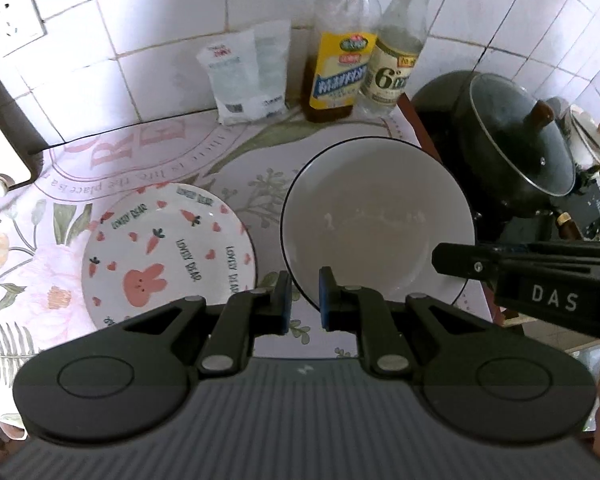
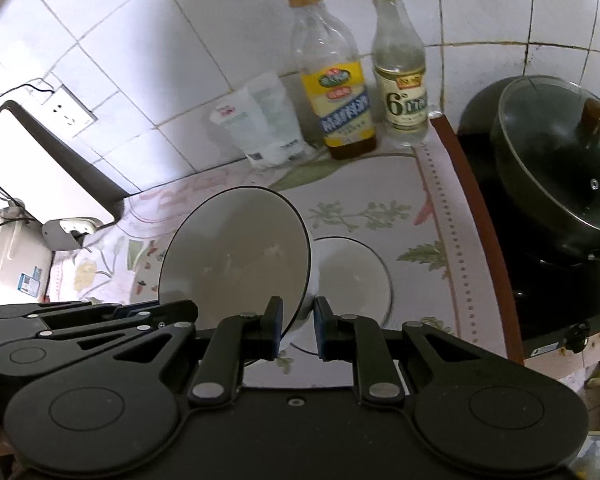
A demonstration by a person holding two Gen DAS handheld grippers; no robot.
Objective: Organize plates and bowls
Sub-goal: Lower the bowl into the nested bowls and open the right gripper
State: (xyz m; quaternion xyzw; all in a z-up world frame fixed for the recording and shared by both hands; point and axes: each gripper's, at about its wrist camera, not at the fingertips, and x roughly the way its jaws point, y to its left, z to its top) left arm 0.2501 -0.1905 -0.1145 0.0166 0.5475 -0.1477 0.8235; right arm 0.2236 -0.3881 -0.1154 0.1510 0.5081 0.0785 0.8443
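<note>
While both grippers pinch the rim of the tilted white bowl point(image 2: 236, 256), left gripper point(image 1: 304, 300) and right gripper point(image 2: 296, 328) nearly closed, it hangs above the smaller bowl point(image 2: 352, 276); next, seemingly, lower it level beside the rabbit plate point(image 1: 168, 252).

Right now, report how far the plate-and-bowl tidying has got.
Nothing looks stacked yet. In hand: the black-rimmed white bowl, its rim pinched by the left gripper and right gripper. Left: probably nest it with the second white bowl on the mat; the carrot plate sits alone.
</note>
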